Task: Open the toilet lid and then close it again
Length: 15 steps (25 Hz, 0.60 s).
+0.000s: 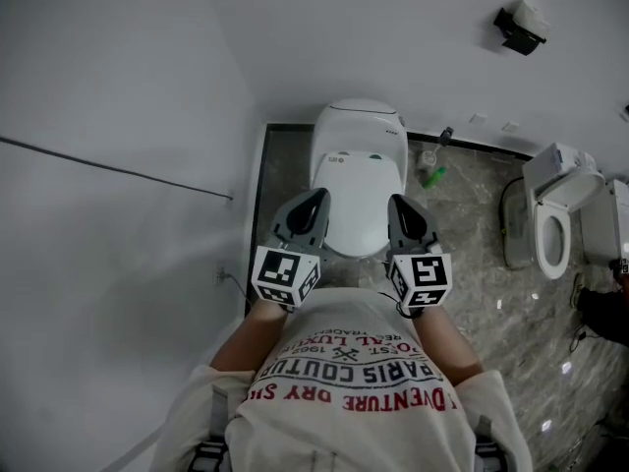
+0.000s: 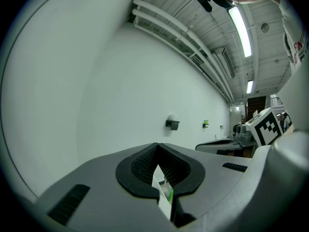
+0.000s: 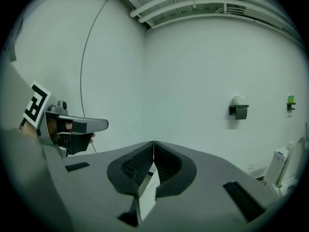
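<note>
Items I log from my station:

- Floor (image 1: 482, 273): grey, marbled and glossy.
- Side toilet (image 1: 552, 226): white, lid raised, at the floor's right edge against the back wall.
- Small green object (image 1: 433, 176): lies on the floor near its back edge; too small for me to identify.
- Black wall holder (image 1: 519, 28): mounted high on the back wall, with something white on top.
- Two pale wall plates (image 1: 479, 119): low on the back wall, side by side.
- Thin dark cable (image 1: 118, 170): runs along the left wall.
- Ceiling pipes (image 2: 178, 30): white and parallel.
- Strip light (image 2: 240, 30): lit, beside the pipes.
- Small green sign (image 3: 291, 99): on the wall, right of the holder.
</note>
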Each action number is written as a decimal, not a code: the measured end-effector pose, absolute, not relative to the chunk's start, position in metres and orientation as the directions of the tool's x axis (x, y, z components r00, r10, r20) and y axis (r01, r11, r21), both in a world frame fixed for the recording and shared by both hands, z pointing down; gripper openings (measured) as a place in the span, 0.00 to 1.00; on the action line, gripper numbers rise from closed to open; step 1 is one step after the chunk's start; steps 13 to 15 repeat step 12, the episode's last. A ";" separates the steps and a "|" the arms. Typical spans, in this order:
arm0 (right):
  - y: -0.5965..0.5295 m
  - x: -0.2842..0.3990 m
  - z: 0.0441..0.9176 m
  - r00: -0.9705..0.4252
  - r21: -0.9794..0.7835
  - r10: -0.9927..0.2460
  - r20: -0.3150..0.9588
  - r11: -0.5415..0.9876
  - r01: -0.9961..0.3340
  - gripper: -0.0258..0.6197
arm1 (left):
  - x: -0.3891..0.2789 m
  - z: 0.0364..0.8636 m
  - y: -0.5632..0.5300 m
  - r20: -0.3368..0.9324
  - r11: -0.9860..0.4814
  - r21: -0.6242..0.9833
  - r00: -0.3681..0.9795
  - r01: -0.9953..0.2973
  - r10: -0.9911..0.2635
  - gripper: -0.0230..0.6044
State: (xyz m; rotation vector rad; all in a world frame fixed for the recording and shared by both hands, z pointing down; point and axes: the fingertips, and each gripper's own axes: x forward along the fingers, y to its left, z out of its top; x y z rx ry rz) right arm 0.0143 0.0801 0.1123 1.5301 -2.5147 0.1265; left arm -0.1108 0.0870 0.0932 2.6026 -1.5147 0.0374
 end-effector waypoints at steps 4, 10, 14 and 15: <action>0.084 0.017 0.119 -0.445 0.023 -0.866 0.228 0.462 -0.887 0.06 | -0.107 0.099 0.091 0.102 -0.490 0.106 0.500 -0.865 -0.860 0.05; 0.083 0.012 0.127 -0.444 0.025 -0.866 0.229 0.461 -0.887 0.06 | -0.111 0.107 0.092 0.105 -0.494 0.104 0.504 -0.863 -0.857 0.05; 0.084 0.010 0.129 -0.442 0.026 -0.867 0.229 0.460 -0.888 0.06 | -0.111 0.110 0.093 0.105 -0.497 0.102 0.506 -0.862 -0.856 0.05; 0.084 0.010 0.129 -0.442 0.026 -0.867 0.229 0.460 -0.888 0.06 | -0.111 0.110 0.093 0.105 -0.497 0.102 0.506 -0.862 -0.856 0.05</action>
